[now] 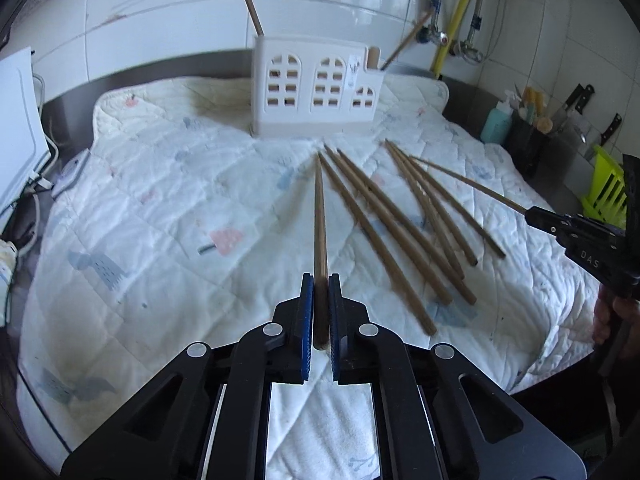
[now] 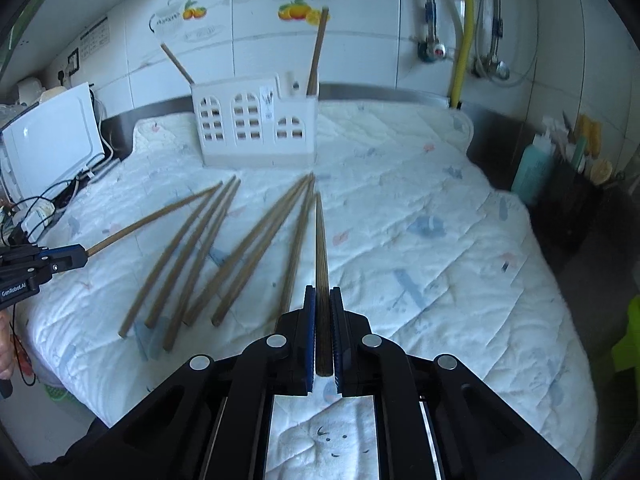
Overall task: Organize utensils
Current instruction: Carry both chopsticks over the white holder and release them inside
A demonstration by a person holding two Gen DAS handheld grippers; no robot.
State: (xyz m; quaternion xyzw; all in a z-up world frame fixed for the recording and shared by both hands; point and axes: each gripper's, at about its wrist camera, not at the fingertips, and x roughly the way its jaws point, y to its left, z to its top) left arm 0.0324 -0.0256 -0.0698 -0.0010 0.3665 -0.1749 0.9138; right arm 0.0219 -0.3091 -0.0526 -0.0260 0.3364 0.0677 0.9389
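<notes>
The left gripper (image 1: pixel 319 280) is clenched on a brown chopstick (image 1: pixel 319 216), which runs straight out between its blue-padded fingers (image 1: pixel 307 300) with its thin tip aimed at the white holder (image 1: pixel 316 84). The right gripper (image 2: pixel 322 292) grips a second chopstick (image 2: pixel 321 248) in the same way, thick end between the pads and tip toward the holder (image 2: pixel 256 120). In the left wrist view the right gripper (image 1: pixel 530 213) shows at the right edge, its chopstick (image 1: pixel 468 182) slanting over the quilt; in the right wrist view the left gripper (image 2: pixel 86 255) shows at the left edge with its chopstick (image 2: pixel 156 216).

On the near side of the holder, loose chopsticks (image 1: pixel 384 224) lie fanned on a white quilt (image 1: pixel 160 208) that covers the desk, thin ends toward the holder, thick ends toward the grippers. They fall into two rough bunches, side by side and partly overlapping.

The holder stands upright on the quilt's far part, shaped like a small house with arched window cut-outs. One chopstick (image 1: pixel 250 4) sticks up from its left end, leaning left; another (image 1: pixel 406 40) rises from the lower compartment at its right end.

Behind the holder is a tiled wall (image 1: pixel 360 0) with fruit stickers and a yellow pipe (image 1: pixel 460 12). Right of the holder, off the quilt, stand a teal bottle (image 1: pixel 496 120) and knives.
</notes>
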